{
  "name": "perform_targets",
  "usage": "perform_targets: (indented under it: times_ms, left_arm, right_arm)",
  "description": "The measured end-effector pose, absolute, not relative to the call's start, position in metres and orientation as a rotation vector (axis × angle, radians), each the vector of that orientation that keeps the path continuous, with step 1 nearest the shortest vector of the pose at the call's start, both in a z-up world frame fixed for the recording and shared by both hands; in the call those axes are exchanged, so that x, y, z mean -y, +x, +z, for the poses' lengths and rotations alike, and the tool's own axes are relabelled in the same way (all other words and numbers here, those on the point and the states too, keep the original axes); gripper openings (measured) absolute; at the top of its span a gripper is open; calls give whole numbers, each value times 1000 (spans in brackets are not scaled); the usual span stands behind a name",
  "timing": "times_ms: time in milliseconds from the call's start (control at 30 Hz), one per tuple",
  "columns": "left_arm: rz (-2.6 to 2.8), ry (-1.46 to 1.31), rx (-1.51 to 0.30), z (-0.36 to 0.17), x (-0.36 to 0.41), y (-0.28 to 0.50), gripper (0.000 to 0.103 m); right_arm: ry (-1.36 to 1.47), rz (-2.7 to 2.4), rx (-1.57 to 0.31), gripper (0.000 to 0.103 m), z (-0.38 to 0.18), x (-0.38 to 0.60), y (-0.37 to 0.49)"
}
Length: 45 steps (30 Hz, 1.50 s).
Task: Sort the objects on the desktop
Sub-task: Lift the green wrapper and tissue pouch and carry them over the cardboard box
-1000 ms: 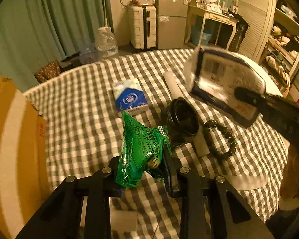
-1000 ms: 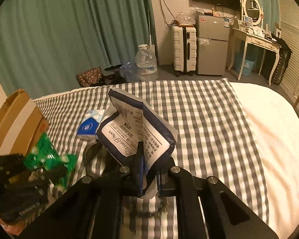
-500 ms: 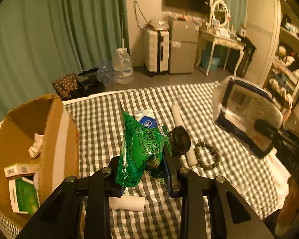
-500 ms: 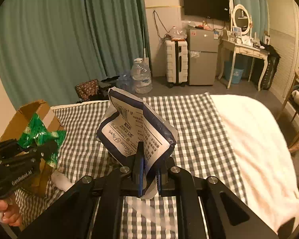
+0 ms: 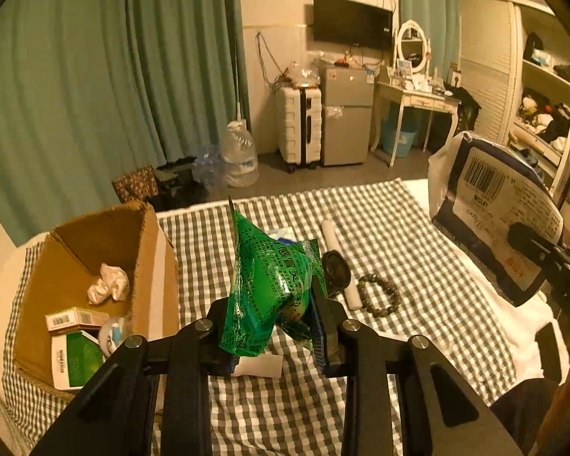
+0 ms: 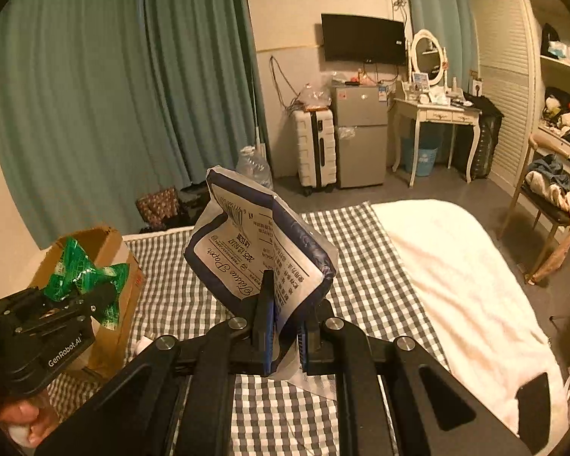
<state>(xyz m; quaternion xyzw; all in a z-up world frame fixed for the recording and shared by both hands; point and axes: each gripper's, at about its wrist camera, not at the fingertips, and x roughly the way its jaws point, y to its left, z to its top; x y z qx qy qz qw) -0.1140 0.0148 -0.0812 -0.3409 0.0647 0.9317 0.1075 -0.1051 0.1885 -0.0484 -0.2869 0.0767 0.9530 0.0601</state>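
The left gripper (image 5: 273, 326), clamping a crinkly green foil packet (image 5: 267, 285), hangs just right of the open brown cardboard box (image 5: 148, 266), nearer than the right gripper (image 6: 285, 342) pinching a blue-and-white tissue pack (image 6: 254, 262).

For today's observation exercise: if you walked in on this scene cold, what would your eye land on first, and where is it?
Two raised packets stand out: a bright green snack packet pinched in the left gripper above the checked cloth, and a navy-and-white tissue pack clamped in the right gripper. Next, the open cardboard box on the left, with small cartons and crumpled paper inside.
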Motion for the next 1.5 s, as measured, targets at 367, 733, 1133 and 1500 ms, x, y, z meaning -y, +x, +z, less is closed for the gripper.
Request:
perform_targets:
  times_ms: [367, 733, 1133, 1500]
  left_arm:
    - [2793, -855, -200, -40, 5, -83, 29]
    - [2838, -757, -265, -15, 38, -70, 29]
    - [2897, -728, -242, -7, 91, -84, 29]
    - [2914, -730, -234, -13, 122, -97, 29]
  right_arm:
    - [-770, 2885, -193, 9, -18, -169, -69]
    - [-715, 2926, -191, 9, 6, -132, -64]
    - [-716, 2974, -202, 9, 12, -93, -84]
    - [-707, 3024, -174, 9, 9, -49, -103]
